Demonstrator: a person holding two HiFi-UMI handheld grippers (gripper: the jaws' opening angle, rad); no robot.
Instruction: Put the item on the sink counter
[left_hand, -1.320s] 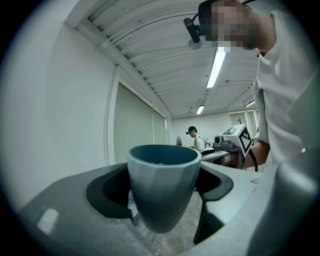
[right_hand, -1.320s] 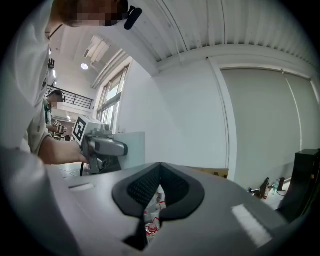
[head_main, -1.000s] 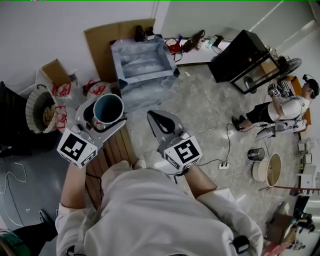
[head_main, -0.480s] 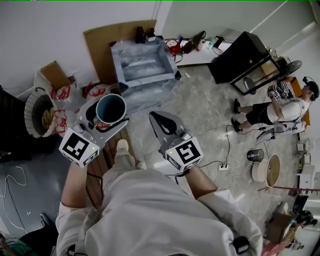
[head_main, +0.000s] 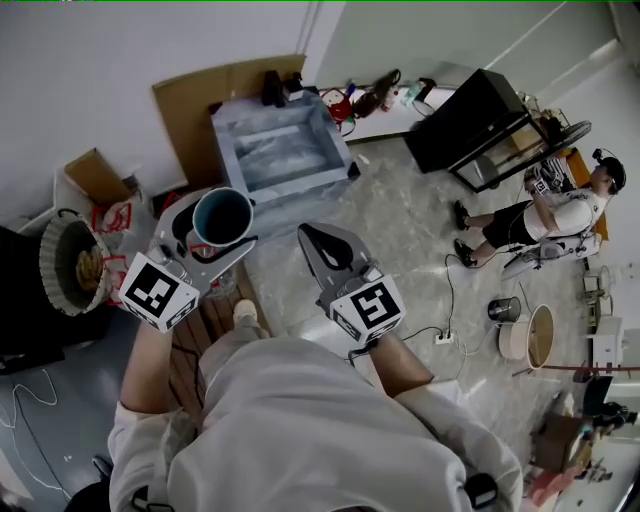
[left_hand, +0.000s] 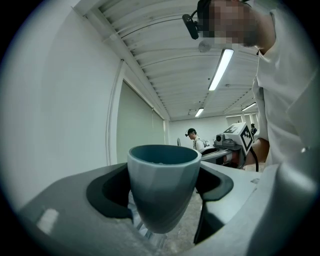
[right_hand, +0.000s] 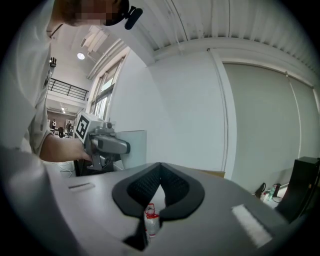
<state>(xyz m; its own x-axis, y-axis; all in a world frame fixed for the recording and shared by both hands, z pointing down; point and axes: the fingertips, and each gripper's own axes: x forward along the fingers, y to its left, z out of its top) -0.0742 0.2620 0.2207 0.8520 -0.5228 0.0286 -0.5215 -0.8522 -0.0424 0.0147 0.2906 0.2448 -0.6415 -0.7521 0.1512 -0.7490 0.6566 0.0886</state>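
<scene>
A teal cup stands upright between the jaws of my left gripper, which is shut on its sides. In the left gripper view the cup fills the centre, with a dark pad against each side. My right gripper hovers beside it at the same height, shut and empty; in the right gripper view its fingertips meet. The sink unit, grey and wrapped in plastic film, stands ahead against the wall, beyond both grippers.
A cardboard sheet leans on the wall behind the sink unit. To the left are a box and a basket. A black cabinet, a seated person, cables and pots lie to the right. Wooden slats sit underfoot.
I have stepped forward: the sink unit and floor clutter have shifted in the head view. Both grippers keep the same pose, the cup still in the left one.
</scene>
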